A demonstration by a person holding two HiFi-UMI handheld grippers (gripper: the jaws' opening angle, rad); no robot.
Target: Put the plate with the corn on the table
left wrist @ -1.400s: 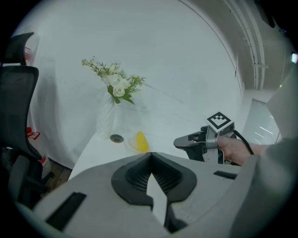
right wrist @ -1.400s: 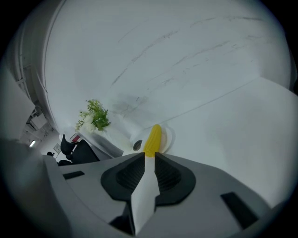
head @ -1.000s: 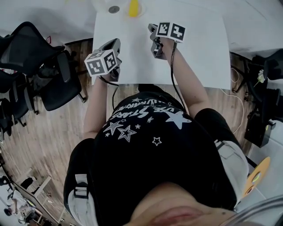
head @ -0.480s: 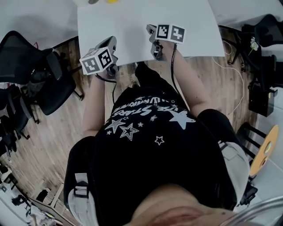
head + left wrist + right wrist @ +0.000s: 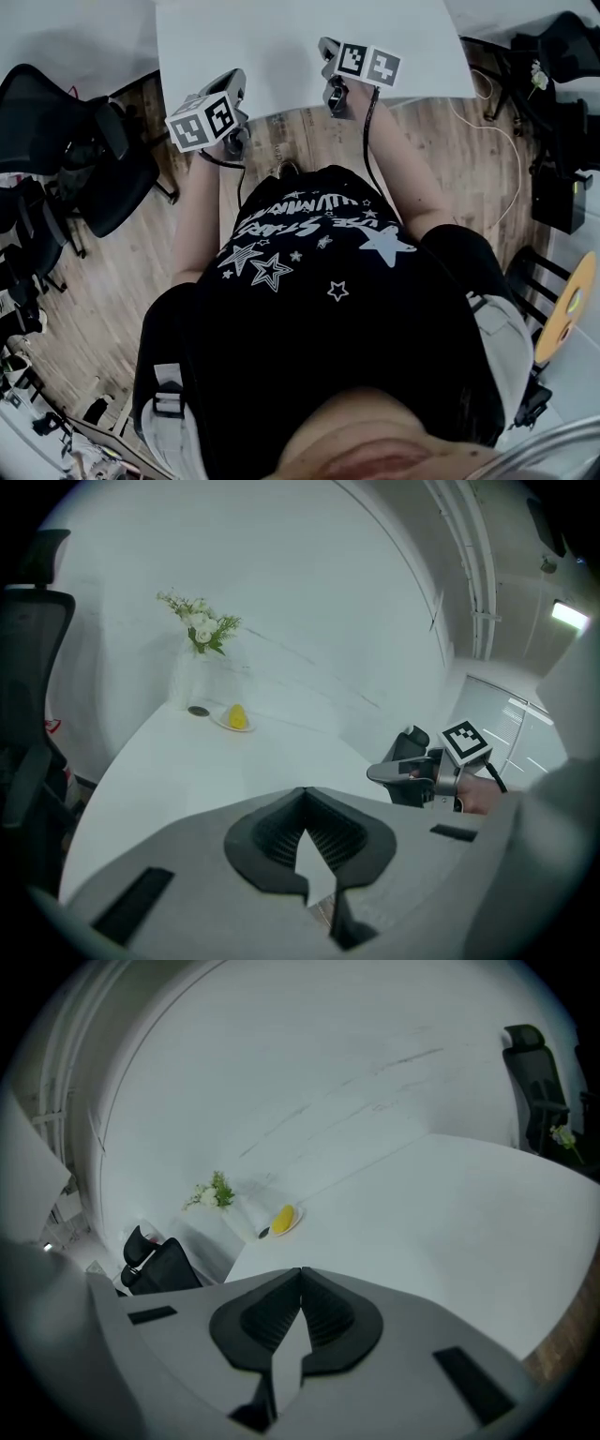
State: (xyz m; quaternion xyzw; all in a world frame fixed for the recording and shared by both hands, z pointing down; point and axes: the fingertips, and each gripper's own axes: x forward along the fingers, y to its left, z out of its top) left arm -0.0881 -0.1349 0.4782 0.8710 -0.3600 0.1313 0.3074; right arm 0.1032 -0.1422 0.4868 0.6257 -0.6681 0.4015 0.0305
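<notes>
Standing at the near edge of the white table (image 5: 281, 47), the person holds both grippers out by that edge w/ nothing gripped. The left gripper (image 5: 305, 791) has its jaws together at the tips, nothing btwn them. The right gripper (image 5: 301, 1270) jaws have just been closing & now meet, also empty. The plate (image 5: 220, 724) w/ the corn (image 5: 237, 716) sits on the tabletop at the far end, well apart from both grippers. It is just beside a small dark round thing (image 5: 198, 711) (can't tell what it is) & in front of a clear vase (image 5: 190, 682) of white flowers (image 5: 201, 622) nr the wall. Btwn grippers & plate the top shows only plain white. Off the table, black office chairs (image 5: 66, 141) crowd the person's left side, close to the table's left corner. Wood floor (image 5: 300, 141) shows under the grippers & round the person's legs. A pale cable (image 5: 497, 202) loops over the floor on the right, w/ dark gear (image 5: 561, 202) past it. Another black chair (image 5: 534, 1082) stands off the table's right side in the right gripper view. The table's near edge runs straight across at the gripper bodies; the far end sits up against the white wall.
</notes>
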